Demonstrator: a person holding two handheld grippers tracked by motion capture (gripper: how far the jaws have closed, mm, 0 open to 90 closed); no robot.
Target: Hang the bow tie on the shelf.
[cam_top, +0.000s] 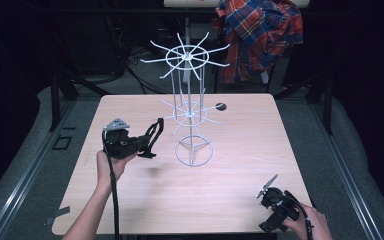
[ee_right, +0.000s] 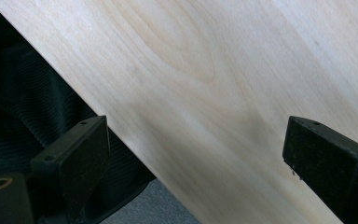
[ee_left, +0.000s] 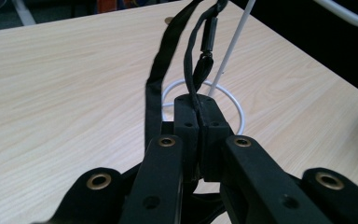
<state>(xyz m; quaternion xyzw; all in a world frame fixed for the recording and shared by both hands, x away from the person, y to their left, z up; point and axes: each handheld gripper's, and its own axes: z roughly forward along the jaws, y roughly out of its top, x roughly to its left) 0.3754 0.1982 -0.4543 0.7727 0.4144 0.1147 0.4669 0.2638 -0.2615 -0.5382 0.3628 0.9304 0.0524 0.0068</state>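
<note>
The left gripper (ee_left: 199,116), its jaws pressed together, is pinching a thin black strap with a small buckle (ee_left: 200,60), whose loop is arching up in front of the jaws. In the high view, this left gripper (cam_top: 149,141) is hovering over the pale wooden table (cam_top: 240,190), holding the strap (cam_top: 153,131) just beside the white wire two-tier display rack (cam_top: 192,115) standing mid-table. The right gripper (cam_top: 272,181) is sitting low near the table's near right corner, with its jaws spread wide and holding nothing. A red and blue plaid shirt (cam_top: 260,35) is hanging beyond the table.
</note>
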